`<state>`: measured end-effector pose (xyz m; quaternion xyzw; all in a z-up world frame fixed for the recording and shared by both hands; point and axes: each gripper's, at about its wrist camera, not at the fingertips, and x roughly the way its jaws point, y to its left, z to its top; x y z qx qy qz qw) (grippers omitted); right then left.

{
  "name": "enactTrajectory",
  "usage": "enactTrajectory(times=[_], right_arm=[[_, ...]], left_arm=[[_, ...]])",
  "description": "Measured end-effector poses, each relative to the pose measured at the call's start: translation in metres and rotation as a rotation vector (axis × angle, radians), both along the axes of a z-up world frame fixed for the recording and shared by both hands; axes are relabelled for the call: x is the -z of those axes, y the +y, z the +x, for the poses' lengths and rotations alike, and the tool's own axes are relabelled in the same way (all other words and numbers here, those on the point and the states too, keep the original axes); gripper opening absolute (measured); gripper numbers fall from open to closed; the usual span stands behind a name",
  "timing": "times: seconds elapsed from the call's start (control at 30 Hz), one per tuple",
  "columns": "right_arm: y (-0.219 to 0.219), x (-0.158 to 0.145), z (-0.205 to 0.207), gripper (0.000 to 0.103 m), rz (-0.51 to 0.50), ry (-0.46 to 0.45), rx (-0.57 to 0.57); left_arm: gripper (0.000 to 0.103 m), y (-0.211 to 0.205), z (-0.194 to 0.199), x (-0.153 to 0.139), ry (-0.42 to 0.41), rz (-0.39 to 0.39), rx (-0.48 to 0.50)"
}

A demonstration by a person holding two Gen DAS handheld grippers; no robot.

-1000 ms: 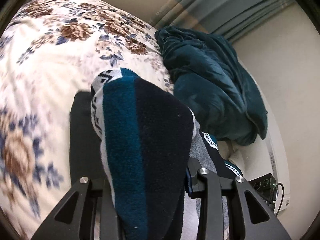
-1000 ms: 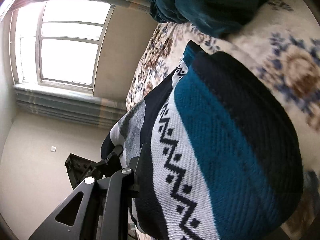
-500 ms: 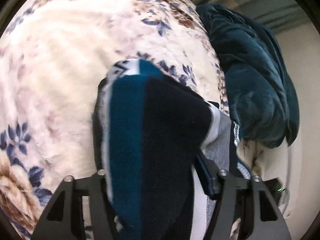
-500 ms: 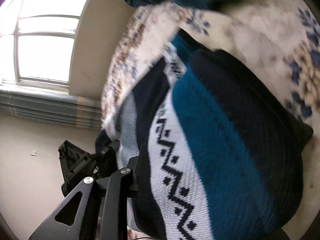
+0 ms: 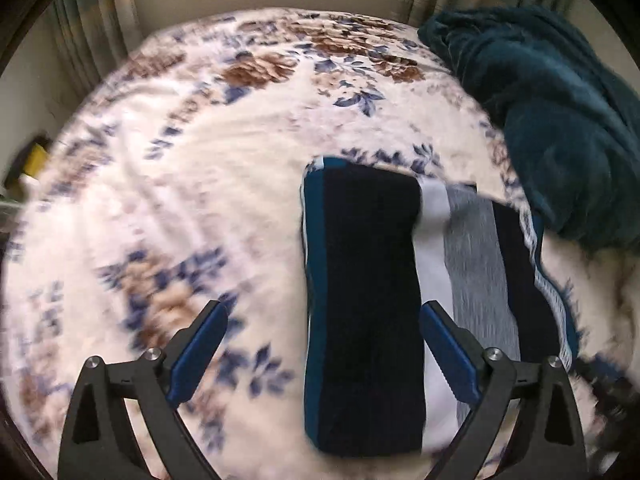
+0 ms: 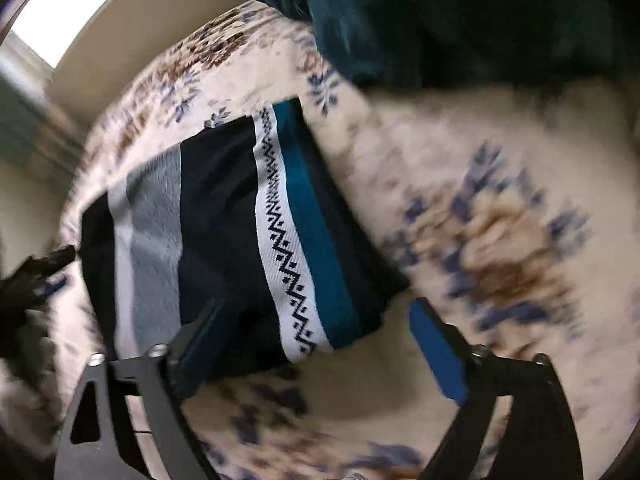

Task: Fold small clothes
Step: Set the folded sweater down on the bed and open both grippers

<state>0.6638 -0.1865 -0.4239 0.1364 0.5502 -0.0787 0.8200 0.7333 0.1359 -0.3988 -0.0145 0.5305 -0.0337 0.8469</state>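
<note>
A folded knit garment [image 5: 368,288], striped in navy, teal, white and grey with a zigzag band, lies flat on the floral bedspread [image 5: 200,184]. My left gripper [image 5: 320,344] hovers over its near left part with the jaws opening wide; the pads touch nothing. In the right wrist view the same garment [image 6: 224,232] lies under and ahead of my right gripper [image 6: 316,344]. Its jaws are opening wide too, the left finger over the cloth, the right finger over the bedspread [image 6: 480,200]. No pad presses on the garment.
A crumpled dark teal blanket [image 5: 560,120] lies heaped at the far right of the bed, just beyond the garment, and shows as the teal blanket [image 6: 440,20] at the top of the right wrist view. Curtains [image 5: 92,32] and a wall lie behind the bed. Both views are motion-blurred.
Both grippers held the garment lifted and draped close to the cameras. Now they have let go, opened wide and tipped downward, and the garment lies folded flat on the bed.
</note>
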Motion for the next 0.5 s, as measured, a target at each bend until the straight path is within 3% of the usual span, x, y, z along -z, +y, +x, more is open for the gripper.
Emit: enactTrajectory(times=[0.07,0.2,0.5], right_arm=[[0.010,-0.021,-0.003,0.103,-0.105,-0.017,-0.029],[0.020,-0.065,-0.028,0.103,-0.194,-0.035,-0.065],[0.034,-0.165,-0.085,0.103,-0.262,-0.106,-0.111]], left_arm=[[0.098,-0.008,-0.025,-0.011,-0.003,0.016,-0.012],[0.098,-0.023,-0.061,-0.038,-0.008,0.054,-0.054],[0.098,-0.044,-0.118,-0.121,-0.088,0.067,-0.060]])
